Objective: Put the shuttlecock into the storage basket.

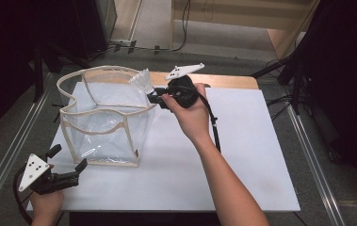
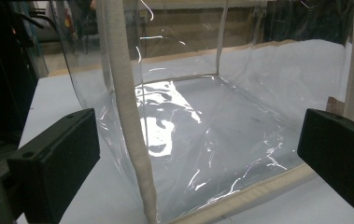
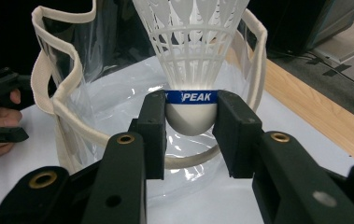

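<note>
My right gripper [image 3: 191,114] clamps its 2 jaws on the cork base of a white plastic shuttlecock [image 3: 191,51], poised at the rim of the clear, cream-trimmed plastic bag [image 1: 103,122] on the white table [image 1: 242,155]; my left gripper [image 1: 68,165] waits nearby, jaws apart.

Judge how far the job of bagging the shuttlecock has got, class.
Done: the right gripper is shut on the shuttlecock by its cork. In hand: it holds it at the rim of the clear bag. Left: lower it in and let go. The left gripper waits open near the bag's corner.
</note>
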A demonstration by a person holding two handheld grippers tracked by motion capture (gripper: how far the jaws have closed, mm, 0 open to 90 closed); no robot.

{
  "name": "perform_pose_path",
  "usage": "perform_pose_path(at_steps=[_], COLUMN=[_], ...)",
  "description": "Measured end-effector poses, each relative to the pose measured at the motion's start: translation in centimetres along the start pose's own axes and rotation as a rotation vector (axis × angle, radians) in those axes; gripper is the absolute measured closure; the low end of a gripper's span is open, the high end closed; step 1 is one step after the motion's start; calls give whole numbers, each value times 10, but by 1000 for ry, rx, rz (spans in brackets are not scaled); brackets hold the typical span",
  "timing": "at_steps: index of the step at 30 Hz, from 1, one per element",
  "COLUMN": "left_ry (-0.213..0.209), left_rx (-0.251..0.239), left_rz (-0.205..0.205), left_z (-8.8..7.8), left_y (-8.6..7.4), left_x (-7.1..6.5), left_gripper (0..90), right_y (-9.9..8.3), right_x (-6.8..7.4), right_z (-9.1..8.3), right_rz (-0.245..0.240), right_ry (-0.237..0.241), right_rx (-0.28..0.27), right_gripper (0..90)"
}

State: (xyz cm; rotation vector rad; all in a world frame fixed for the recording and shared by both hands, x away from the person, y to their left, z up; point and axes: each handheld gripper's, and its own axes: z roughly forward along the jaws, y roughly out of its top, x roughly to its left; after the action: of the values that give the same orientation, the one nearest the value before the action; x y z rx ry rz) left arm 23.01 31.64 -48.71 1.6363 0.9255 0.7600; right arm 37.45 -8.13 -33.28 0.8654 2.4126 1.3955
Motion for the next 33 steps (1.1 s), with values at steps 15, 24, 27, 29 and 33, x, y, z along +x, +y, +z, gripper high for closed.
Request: perform_pose_path(at_steps=[15, 24, 27, 29, 33], left_ry=[0, -1, -1, -1, -1], left_rx=[1, 0, 0, 1, 1], left_rz=[1, 0, 0, 0, -1], left_z=[0, 0, 0, 0, 0], left_y=[0, 0, 0, 0, 0], left_x=[0, 0, 0, 0, 0], left_gripper=[0, 0, 0, 0, 0], right_y=[-2, -6, -8, -9, -12], right_x=[-1, -2, -3, -2, -3], right_z=[2, -2, -4, -6, -10], right_rz=[-3, -2, -21, -33, -34], right_ry=[-2, 9, -5, -24, -87], right_rx=[8, -30, -33, -33, -16], right_gripper=[632, 318, 251, 213, 156])
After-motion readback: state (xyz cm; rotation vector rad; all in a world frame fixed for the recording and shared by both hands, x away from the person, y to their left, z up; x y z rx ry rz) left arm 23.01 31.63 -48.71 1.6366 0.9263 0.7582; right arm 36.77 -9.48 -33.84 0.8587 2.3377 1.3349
